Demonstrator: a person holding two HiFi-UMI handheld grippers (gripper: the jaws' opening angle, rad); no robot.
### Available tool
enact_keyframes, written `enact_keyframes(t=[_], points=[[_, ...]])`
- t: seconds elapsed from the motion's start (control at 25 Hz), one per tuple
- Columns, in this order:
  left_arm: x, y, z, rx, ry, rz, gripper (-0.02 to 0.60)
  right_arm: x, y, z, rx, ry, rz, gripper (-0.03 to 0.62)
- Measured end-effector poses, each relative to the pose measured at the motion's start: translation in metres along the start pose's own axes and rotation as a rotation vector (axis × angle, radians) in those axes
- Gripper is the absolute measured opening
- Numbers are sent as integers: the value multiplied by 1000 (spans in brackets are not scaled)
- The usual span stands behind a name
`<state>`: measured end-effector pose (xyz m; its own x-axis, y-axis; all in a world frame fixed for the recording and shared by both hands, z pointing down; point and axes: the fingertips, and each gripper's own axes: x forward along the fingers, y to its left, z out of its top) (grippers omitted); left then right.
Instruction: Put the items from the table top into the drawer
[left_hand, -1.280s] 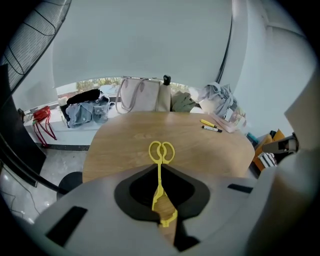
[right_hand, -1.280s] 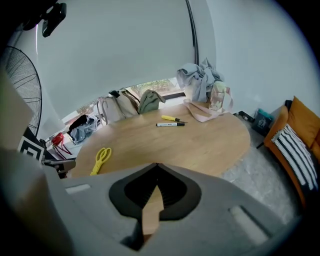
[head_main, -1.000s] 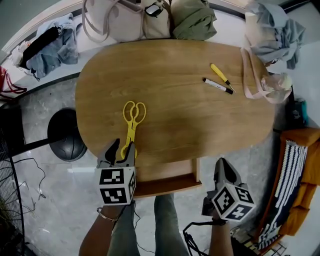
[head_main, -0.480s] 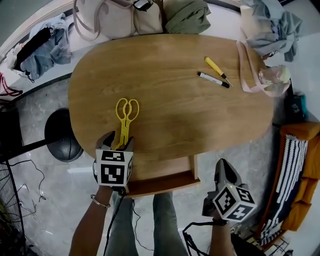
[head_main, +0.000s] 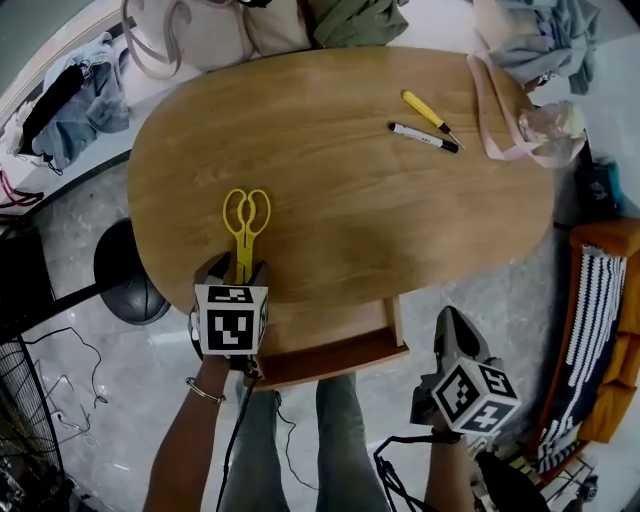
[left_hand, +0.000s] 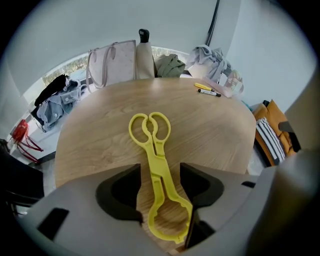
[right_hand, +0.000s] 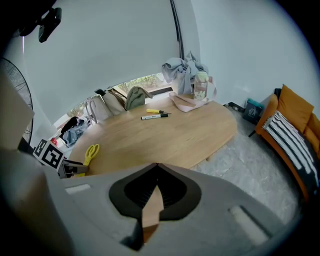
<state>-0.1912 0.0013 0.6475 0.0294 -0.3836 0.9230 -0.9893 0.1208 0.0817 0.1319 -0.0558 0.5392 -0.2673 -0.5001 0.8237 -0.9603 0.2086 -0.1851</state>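
Observation:
Yellow scissor-like tongs (head_main: 245, 218) lie on the oval wooden table (head_main: 400, 220) near its front edge. My left gripper (head_main: 237, 272) points steeply down over their near end. Its jaws have just been opening, and in the left gripper view the tongs (left_hand: 156, 170) lie between the spread fingers of that gripper (left_hand: 160, 166), untouched by the pads. A black-and-white marker (head_main: 425, 137) and a yellow pen-like tool (head_main: 428, 112) lie at the far right. The drawer (head_main: 330, 345) stands pulled out under the front edge. My right gripper (head_main: 450, 322) hangs off the table to the drawer's right, shut and empty (right_hand: 157, 165).
Bags and clothes (head_main: 215, 30) crowd the table's far edge. A pink bag with its strap (head_main: 505, 110) sits at the far right corner. A dark round base (head_main: 130, 270) stands on the floor at left, an orange sofa (head_main: 605, 330) at right. A person's legs (head_main: 300, 440) are below the drawer.
My left gripper has sunk towards the table over the tongs' near end, and its jaws now stand wider apart. The right gripper has hardly shifted.

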Motion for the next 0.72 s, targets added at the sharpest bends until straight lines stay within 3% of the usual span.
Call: enact_keyframes(t=[0.12, 0.72], points=[[2, 4, 2, 20, 4, 19, 176, 2, 0, -2, 12, 0, 1, 5], [6, 2, 2, 32, 57, 1, 121, 1, -4, -8, 53, -4, 0, 5]])
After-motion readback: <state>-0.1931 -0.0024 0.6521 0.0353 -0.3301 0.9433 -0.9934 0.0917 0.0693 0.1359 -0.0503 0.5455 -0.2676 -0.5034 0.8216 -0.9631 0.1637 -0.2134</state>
